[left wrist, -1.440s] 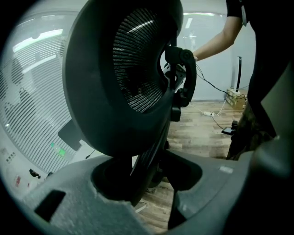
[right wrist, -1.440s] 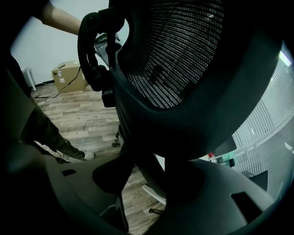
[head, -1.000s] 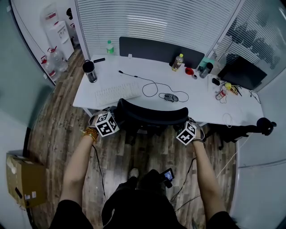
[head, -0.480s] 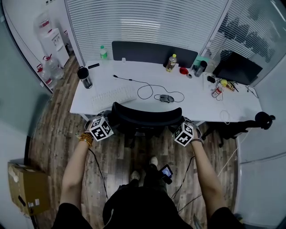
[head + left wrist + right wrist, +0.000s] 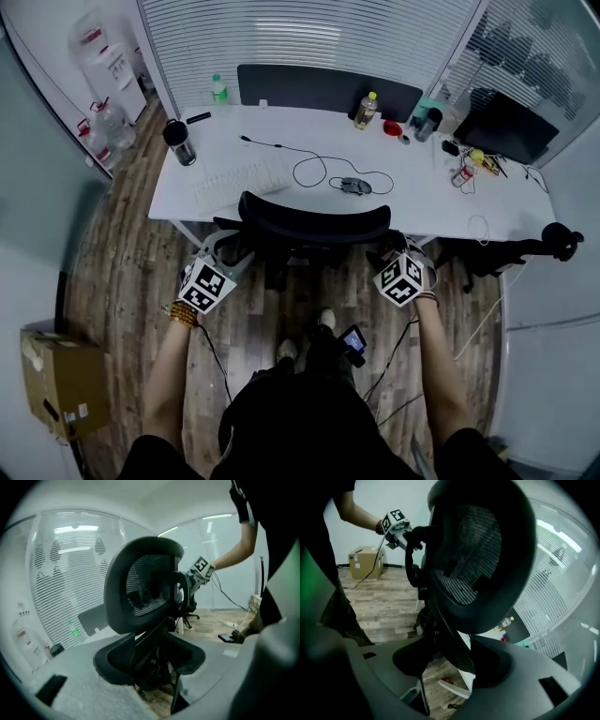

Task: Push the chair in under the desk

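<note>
- Black chair [image 5: 314, 216] is sitting tucked under the bench's [image 5: 281, 127] near edge; pushing seems to be finishing.
- Left gripper [image 5: 225, 248] jaws are just narrowing, right gripper [image 5: 389, 246] jaws just widening; both open, gripping nothing.
- Next move is likely withdrawing both.

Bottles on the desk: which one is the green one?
The bottle with the green label, at the back edge of the desk, left of the dark screen. The other bottle, right of centre, is yellowish.

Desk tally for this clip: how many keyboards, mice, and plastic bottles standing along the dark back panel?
white keyboard: 1
dark corded mouse: 1
plastic bottles: 2, the green-capped clear bottle and the yellow-filled bottle
Total: 4
</note>
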Action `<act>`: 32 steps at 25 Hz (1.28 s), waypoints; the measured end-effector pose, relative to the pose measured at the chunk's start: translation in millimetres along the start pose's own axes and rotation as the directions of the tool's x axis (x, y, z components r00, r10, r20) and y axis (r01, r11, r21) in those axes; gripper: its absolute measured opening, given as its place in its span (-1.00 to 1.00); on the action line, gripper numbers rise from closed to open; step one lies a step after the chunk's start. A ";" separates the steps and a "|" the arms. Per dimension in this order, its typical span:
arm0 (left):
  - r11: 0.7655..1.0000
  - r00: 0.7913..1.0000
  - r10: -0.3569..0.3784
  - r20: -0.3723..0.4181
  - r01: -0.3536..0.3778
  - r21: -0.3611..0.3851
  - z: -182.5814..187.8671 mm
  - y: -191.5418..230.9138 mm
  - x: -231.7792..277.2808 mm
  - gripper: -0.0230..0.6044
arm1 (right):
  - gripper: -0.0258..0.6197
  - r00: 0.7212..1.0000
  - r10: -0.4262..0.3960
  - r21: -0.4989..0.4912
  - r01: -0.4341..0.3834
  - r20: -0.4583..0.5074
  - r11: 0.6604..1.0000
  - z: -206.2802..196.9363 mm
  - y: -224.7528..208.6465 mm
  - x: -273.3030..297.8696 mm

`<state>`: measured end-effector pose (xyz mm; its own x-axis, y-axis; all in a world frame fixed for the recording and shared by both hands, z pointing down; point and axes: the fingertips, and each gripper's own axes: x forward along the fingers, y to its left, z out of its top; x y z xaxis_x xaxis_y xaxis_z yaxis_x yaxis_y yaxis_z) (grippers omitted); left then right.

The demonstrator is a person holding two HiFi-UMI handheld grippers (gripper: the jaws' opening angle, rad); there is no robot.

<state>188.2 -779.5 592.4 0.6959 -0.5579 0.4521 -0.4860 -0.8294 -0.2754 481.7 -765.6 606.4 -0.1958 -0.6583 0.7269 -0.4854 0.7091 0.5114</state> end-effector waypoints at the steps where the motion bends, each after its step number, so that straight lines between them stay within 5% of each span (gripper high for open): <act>1: 1.000 1.000 0.008 0.028 -0.007 -0.023 7.9 -5.9 -2.5 -0.31 | -0.16 1.000 -0.017 0.028 0.016 0.024 0.999 3.4 2.0 -7.4; 7: 0.982 0.975 0.083 0.205 -0.045 -0.182 53.4 -36.8 -12.7 -0.42 | -0.24 0.964 -0.109 0.206 0.058 0.243 0.977 61.3 27.2 -46.8; 14: 0.965 0.940 0.182 0.290 -0.114 -0.238 93.2 -65.3 -21.2 -0.52 | -0.34 0.878 -0.159 0.376 -0.025 0.451 0.926 133.3 68.8 -71.1; 21: 0.916 0.898 0.325 0.296 -0.221 -0.334 98.3 -62.2 -35.7 -0.60 | -0.38 0.845 -0.287 0.567 -0.023 0.451 0.824 154.5 75.7 -75.3; 25: 0.910 0.893 0.342 0.293 -0.238 -0.339 99.7 -69.1 -35.1 -0.62 | -0.44 0.842 -0.352 0.565 0.069 0.409 0.822 160.5 77.3 -80.9; 32: 0.894 0.874 0.381 0.303 -0.264 -0.363 107.6 -77.2 -36.1 -0.68 | -0.61 0.828 -0.384 0.588 0.083 0.409 0.804 167.0 87.6 -86.9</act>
<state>257.5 -698.3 506.0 0.5831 -0.8117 0.0329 -0.8097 -0.5840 -0.0579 313.8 -688.4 511.6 -0.3239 -0.9207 0.2177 -0.9080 0.3672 0.2018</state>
